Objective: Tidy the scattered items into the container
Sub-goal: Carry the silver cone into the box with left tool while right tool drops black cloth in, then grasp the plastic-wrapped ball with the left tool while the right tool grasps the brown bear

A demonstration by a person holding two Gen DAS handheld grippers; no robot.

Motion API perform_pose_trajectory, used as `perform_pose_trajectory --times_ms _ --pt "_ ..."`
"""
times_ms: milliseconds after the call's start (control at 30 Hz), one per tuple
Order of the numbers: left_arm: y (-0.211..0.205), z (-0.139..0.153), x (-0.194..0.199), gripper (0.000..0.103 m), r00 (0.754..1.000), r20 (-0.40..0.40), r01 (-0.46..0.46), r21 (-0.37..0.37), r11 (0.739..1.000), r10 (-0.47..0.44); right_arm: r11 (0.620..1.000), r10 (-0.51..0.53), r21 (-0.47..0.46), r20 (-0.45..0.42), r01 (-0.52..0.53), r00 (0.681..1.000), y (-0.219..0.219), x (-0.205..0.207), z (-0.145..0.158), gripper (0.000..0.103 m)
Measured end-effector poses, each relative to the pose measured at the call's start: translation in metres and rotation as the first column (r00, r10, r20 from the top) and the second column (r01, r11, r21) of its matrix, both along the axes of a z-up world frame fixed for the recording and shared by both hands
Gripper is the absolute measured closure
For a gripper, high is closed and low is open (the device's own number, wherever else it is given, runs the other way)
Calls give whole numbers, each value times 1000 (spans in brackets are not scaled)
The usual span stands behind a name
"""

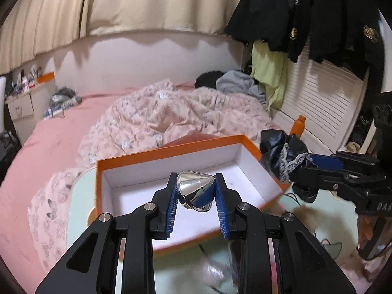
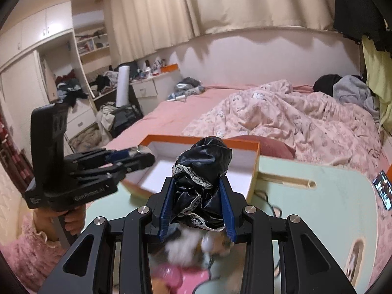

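Both grippers are clamped on items above an open orange box [image 1: 171, 150] with a white, bare inside, standing on a pale green table [image 2: 318, 203] beside a pink bed [image 2: 171, 115]. Left gripper [image 1: 195, 191] pinches a shiny silver object [image 1: 193, 183]. Right gripper [image 2: 197, 203] pinches a crumpled black lace-trimmed cloth [image 2: 205, 169].

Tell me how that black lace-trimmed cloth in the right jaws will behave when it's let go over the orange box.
The black lace-trimmed cloth looks floppy: it bunches and sags between the right gripper pads. Its glossy sheen suggests a slippery fabric that may slide out easily. It probably weighs little and would drop limp into the orange box, likely without rolling.
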State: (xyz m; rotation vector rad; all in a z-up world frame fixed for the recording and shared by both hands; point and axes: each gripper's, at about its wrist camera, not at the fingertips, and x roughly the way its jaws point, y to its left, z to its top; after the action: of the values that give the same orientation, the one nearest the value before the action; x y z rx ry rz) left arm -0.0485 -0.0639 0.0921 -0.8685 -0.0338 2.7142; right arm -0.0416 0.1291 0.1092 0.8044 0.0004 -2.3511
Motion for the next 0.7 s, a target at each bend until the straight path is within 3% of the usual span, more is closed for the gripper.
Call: perform_pose_trajectory --times_ms 133,200,367,467,533,600,700 --pt "2 -11 -24 73 999 48 -8 7 1000 8 999 -17 49 17 16 1000 -20 -23 -12 66" --pt "2 -17 -35 66 997 78 -25 10 1000 24 998 -31 57 -4 31 1000 -27 -31 -15 62" --pt "-12 -22 -40 64 990 124 -74 60 995 66 998 -67 -2 -26 67 997 -19 -34 -7 43" --pt "-24 -17 -25 62 991 108 -88 67 994 81 998 -64 -19 -59 63 996 -8 -20 3 43" --pt "-29 -13 -9 56 992 88 -96 66 993 90 998 -57 -40 -67 54 996 2 -5 8 42" --pt "-33 -11 12 42 994 69 -92 79 993 86 997 -50 -69 -58 46 997 13 11 9 39" --pt "-32 -12 48 38 998 39 -62 108 992 58 994 -32 -102 -25 29 999 29 37 3 37"
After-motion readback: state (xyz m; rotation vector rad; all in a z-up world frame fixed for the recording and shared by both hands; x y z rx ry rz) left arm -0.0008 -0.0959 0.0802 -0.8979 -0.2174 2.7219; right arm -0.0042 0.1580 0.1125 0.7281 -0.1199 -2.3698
